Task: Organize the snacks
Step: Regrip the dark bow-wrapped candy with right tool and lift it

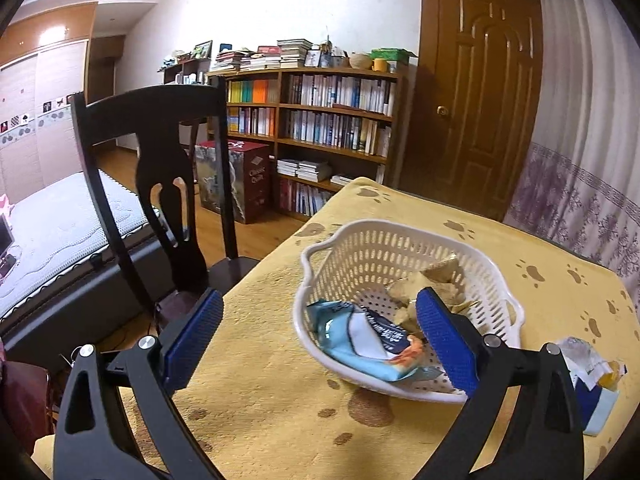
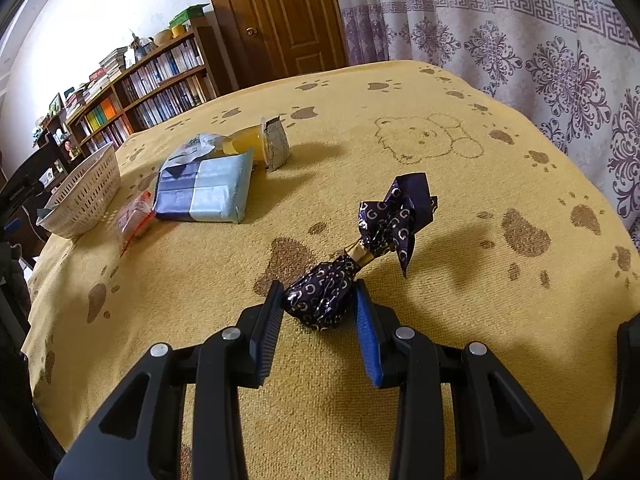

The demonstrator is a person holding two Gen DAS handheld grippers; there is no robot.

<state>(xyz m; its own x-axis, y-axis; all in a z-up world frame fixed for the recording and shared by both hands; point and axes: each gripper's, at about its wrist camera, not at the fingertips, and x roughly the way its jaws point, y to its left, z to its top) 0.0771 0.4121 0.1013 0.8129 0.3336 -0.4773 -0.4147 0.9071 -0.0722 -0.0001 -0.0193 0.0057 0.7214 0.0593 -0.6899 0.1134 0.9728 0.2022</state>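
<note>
A white slotted basket (image 1: 394,225) stands on the yellow paw-print cloth. In it lie a light-blue snack packet (image 1: 360,336), hanging over the near rim, and several beige wrapped pieces (image 1: 424,284). My left gripper (image 1: 320,300) is open and empty; its right finger reaches over the basket, its left finger stays outside. In the right wrist view, my right gripper (image 2: 317,290) is shut on a dark purple foil-wrapped candy (image 2: 320,300) that rests on the cloth, its twisted top (image 2: 400,212) pointing away. The basket (image 2: 84,200) sits far left there.
A blue-and-white pack (image 2: 204,192), an orange jelly cup (image 2: 250,145) on its side and a small red-and-white packet (image 2: 134,216) lie between candy and basket. A dark chair (image 1: 160,160) stands at the table's left edge. A curtain (image 2: 540,52) hangs behind.
</note>
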